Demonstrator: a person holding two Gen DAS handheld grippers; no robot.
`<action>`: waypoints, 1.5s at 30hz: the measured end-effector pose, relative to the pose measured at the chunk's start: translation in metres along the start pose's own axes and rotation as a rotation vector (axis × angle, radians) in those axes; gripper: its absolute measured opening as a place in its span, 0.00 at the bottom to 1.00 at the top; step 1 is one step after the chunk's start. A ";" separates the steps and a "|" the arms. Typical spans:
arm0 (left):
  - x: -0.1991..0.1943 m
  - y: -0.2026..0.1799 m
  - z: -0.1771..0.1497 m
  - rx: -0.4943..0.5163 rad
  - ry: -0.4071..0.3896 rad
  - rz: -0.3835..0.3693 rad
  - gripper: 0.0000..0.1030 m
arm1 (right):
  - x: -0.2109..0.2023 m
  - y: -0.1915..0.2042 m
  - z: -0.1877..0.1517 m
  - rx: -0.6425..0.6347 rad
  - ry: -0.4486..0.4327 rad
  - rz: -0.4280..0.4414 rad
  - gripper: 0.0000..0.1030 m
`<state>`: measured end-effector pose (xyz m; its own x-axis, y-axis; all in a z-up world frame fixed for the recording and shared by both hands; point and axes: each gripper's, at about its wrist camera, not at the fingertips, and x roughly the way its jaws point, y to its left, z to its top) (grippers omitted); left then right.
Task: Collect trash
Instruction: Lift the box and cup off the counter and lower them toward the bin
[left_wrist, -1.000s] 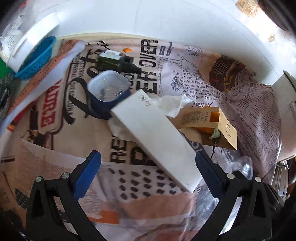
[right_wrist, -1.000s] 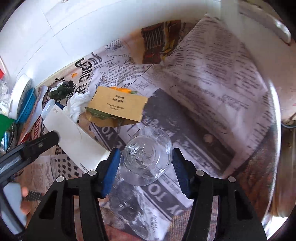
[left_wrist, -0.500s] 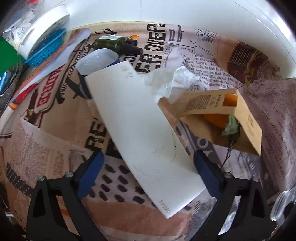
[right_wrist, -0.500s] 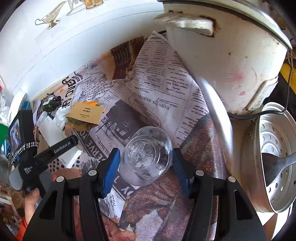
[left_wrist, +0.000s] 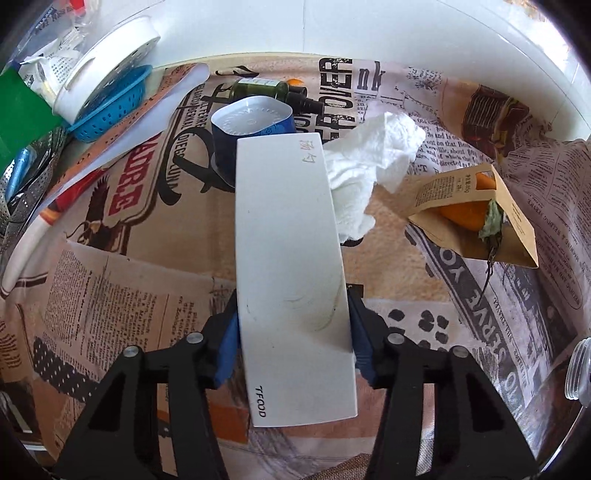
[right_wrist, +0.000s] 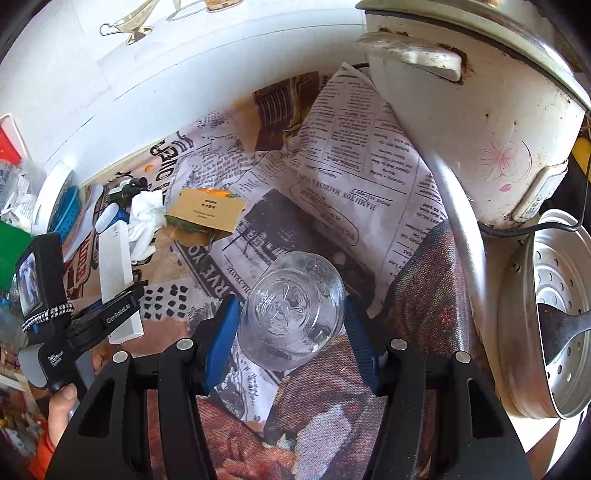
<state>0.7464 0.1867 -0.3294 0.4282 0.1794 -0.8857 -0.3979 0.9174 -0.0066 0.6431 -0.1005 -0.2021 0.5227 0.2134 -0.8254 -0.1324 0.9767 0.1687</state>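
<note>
Left gripper (left_wrist: 291, 332) jaws have just been closing and now clamp the white box (left_wrist: 291, 266) across its width, long axis running straight ahead toward the tissue (left_wrist: 369, 173) (right gripper (right_wrist: 291, 332) grips a clear jar (right_wrist: 291, 310)).

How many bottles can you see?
2: a clear bottle held between the right gripper's fingers, and a green bottle lying at the back near the wall. More may be hidden.

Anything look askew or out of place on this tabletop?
Yes. The brown paper packet lies torn open with an orange peel spilling out, a crumpled tissue sits loose beside the white box, and a green bottle lies on its side.
</note>
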 end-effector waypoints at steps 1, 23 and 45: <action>0.000 0.001 -0.001 0.004 -0.004 -0.007 0.49 | -0.001 0.002 -0.001 -0.003 -0.003 0.003 0.52; -0.217 -0.024 -0.064 0.020 -0.295 -0.218 0.49 | -0.127 -0.026 -0.036 -0.138 -0.213 0.152 0.52; -0.350 0.039 -0.187 0.116 -0.405 -0.330 0.49 | -0.246 0.010 -0.137 -0.144 -0.348 0.151 0.52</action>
<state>0.4293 0.0929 -0.1062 0.8036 -0.0234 -0.5948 -0.1069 0.9773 -0.1829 0.3983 -0.1464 -0.0715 0.7389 0.3731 -0.5611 -0.3333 0.9261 0.1769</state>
